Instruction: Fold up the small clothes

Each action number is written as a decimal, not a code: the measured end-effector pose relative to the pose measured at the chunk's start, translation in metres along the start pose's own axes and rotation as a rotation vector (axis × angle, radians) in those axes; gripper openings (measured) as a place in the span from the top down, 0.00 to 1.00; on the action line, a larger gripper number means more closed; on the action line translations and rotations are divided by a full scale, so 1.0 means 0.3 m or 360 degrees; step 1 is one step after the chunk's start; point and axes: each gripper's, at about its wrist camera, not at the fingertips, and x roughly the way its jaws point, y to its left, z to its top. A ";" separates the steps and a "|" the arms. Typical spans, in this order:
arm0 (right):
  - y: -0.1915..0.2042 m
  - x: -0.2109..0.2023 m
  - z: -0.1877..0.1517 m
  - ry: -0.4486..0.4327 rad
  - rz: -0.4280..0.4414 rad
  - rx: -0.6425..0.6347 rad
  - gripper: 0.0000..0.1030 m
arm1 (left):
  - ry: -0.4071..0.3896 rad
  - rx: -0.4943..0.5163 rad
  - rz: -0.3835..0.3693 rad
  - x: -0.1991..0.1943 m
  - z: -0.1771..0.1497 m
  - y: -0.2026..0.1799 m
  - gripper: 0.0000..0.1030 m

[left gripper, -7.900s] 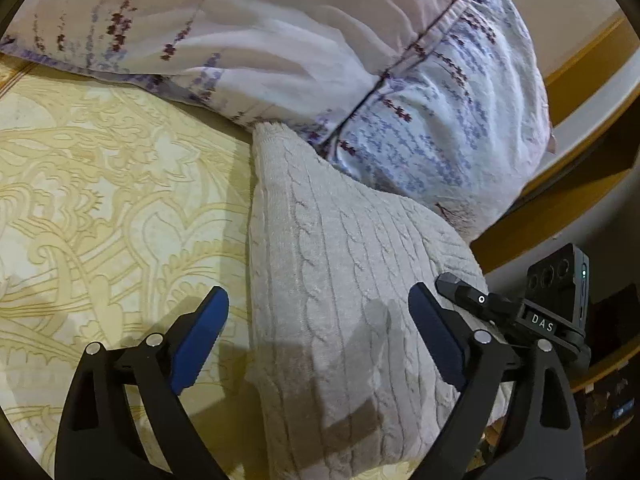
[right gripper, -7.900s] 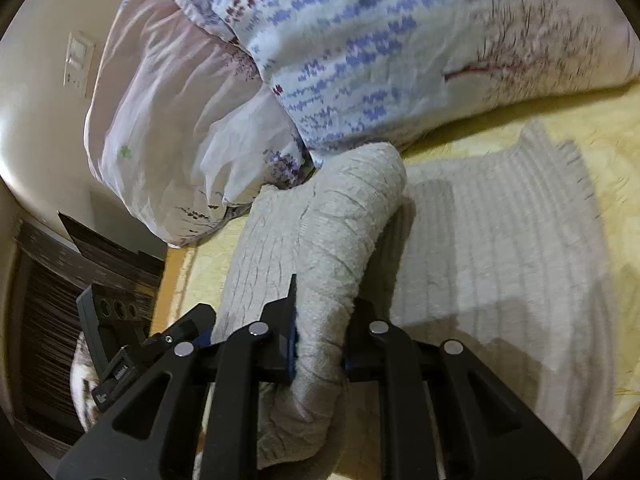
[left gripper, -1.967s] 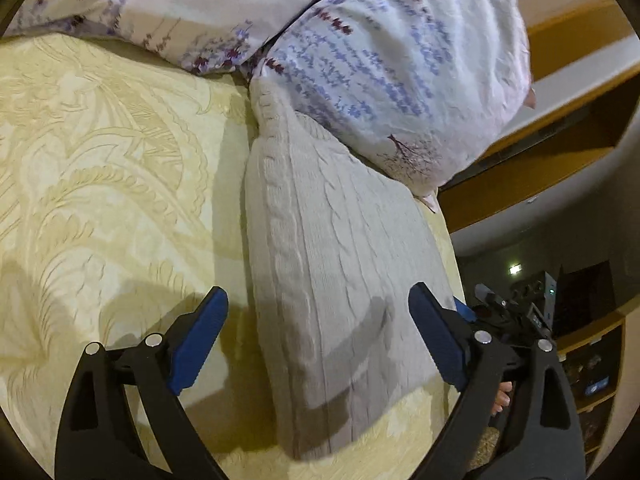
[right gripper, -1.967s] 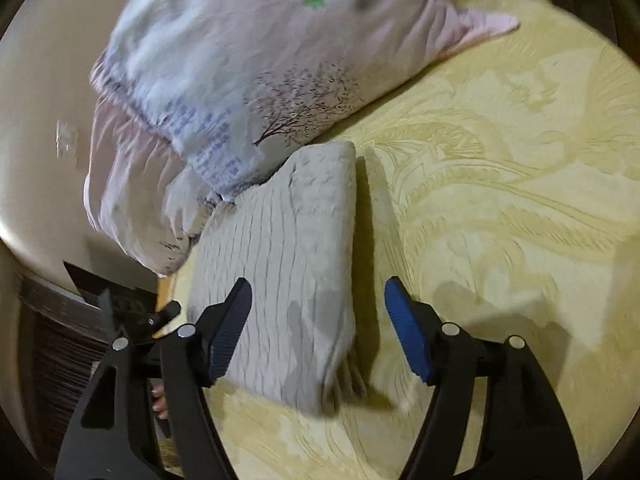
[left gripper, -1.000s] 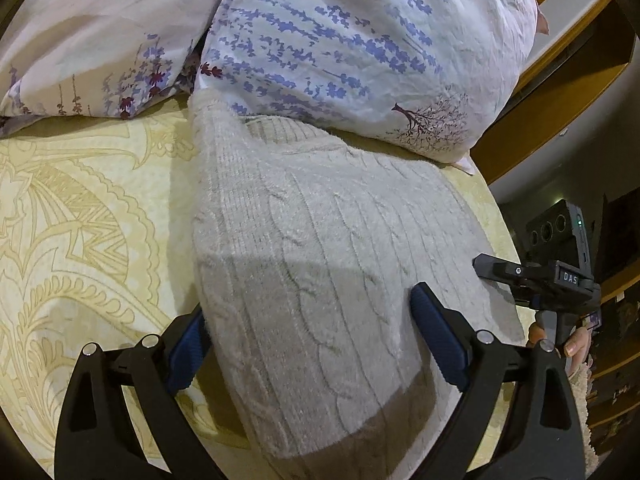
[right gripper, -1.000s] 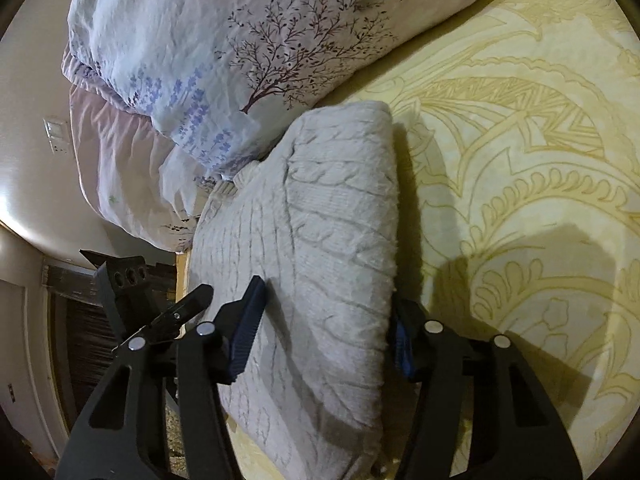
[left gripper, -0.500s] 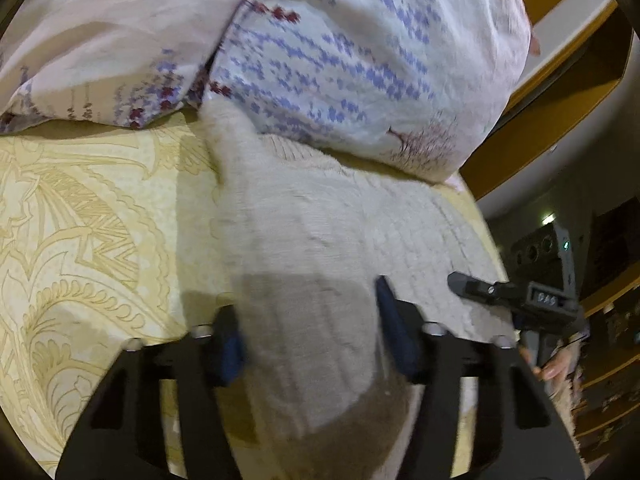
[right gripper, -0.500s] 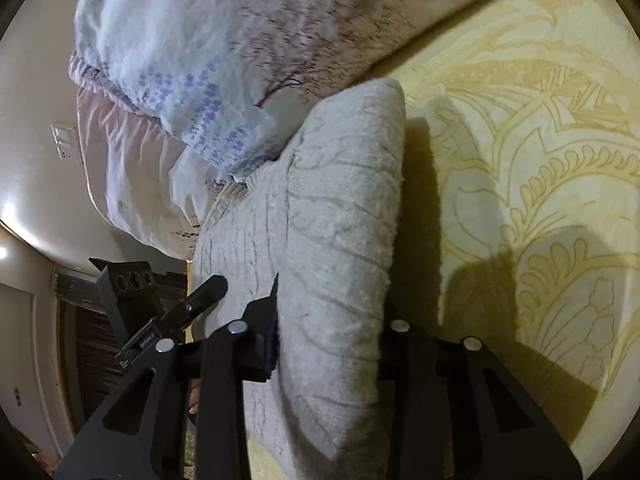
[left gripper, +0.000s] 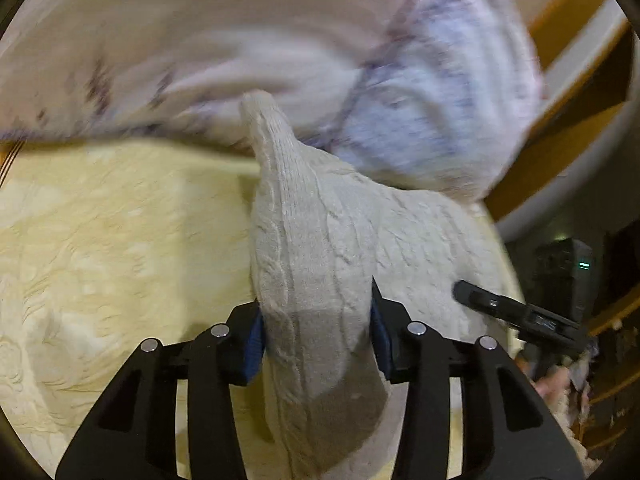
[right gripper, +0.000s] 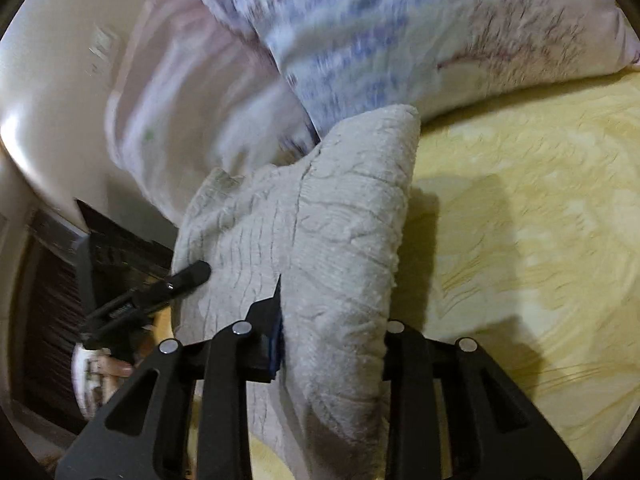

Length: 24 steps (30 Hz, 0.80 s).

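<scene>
A folded cream cable-knit sweater (left gripper: 328,240) is held up off the yellow patterned bedspread (left gripper: 100,240). My left gripper (left gripper: 316,328) is shut on one folded edge of it. My right gripper (right gripper: 332,332) is shut on the other edge of the sweater (right gripper: 340,248). The cloth bunches thickly between each pair of fingers and hangs below them. The other gripper shows at the side of each view, the right gripper in the left wrist view (left gripper: 520,316) and the left gripper in the right wrist view (right gripper: 148,296).
Floral pillows (left gripper: 420,100) lie just behind the sweater, also in the right wrist view (right gripper: 400,40). The bedspread (right gripper: 520,220) stretches to the right. A wooden headboard and shelf (left gripper: 568,92) and dark furniture (right gripper: 52,280) lie past the bed's edge.
Both grippers, open around the folded sweater a second ago, have shut on its edges and lifted it off the bed. The views are blurred by motion.
</scene>
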 end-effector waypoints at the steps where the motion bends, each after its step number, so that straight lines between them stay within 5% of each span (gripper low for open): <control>1: -0.003 0.022 -0.004 -0.0011 -0.0068 0.0009 0.64 | -0.0002 -0.0049 -0.0007 0.022 -0.004 0.031 0.47; 5: -0.027 0.006 -0.005 -0.0028 -0.0123 0.0058 0.47 | -0.0058 -0.0118 -0.0025 0.016 -0.013 0.047 0.37; 9: -0.007 -0.143 -0.030 -0.0275 -0.0293 -0.0035 0.45 | -0.0225 0.0041 0.0168 -0.090 -0.039 -0.012 0.30; 12: 0.060 -0.235 -0.072 -0.0441 -0.0274 -0.0213 0.62 | -0.0419 0.0164 0.0175 -0.195 -0.088 -0.066 0.23; 16: 0.130 -0.194 -0.125 -0.0320 -0.0189 -0.0390 0.79 | -0.0441 0.0325 0.0039 -0.214 -0.161 -0.180 0.20; 19: 0.140 -0.145 -0.152 -0.0238 -0.0250 -0.0440 0.80 | -0.0359 0.0403 0.0034 -0.152 -0.190 -0.232 0.20; 21: 0.121 -0.090 -0.157 -0.0161 -0.0384 -0.0413 0.82 | -0.0338 0.0432 0.0109 -0.111 -0.206 -0.247 0.20; 24: 0.088 -0.060 -0.153 -0.0173 -0.0381 -0.0363 0.82 | -0.0343 0.0519 0.0243 -0.055 -0.220 -0.274 0.17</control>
